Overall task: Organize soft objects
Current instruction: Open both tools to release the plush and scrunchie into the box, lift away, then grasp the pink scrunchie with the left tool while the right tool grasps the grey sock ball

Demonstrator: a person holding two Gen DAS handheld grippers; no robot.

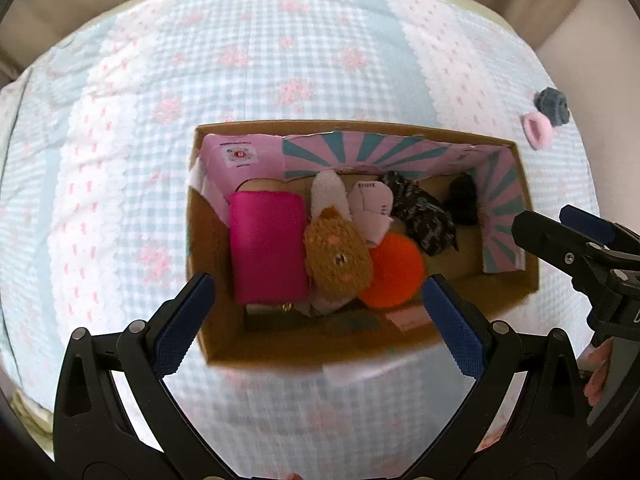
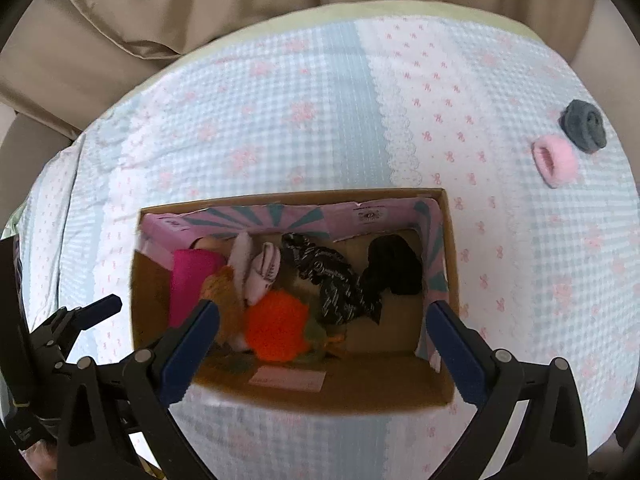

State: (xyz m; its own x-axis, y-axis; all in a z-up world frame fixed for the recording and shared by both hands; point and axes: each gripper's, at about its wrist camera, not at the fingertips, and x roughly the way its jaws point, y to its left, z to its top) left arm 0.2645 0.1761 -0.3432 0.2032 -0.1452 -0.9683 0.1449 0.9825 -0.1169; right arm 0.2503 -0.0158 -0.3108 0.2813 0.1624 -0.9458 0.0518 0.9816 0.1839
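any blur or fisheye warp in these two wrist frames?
Left wrist: strong barrel warp, cardboard box bows; near rim and bedspread below it smeared. Right wrist: same warp, dark corner vignette, orange knit piece soft, pink scrunchie fairly sharp.

A home bedroom, by the look: a bed spread with a blue-gingham, pink-flowered quilt, beige curtains hanging at its far side.

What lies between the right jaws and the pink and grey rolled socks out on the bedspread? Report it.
Nothing visible. The pink rolled sock and grey rolled sock sit on bare bedspread, beyond the cardboard box and off its right far corner. The right gripper hangs open over the box, empty.
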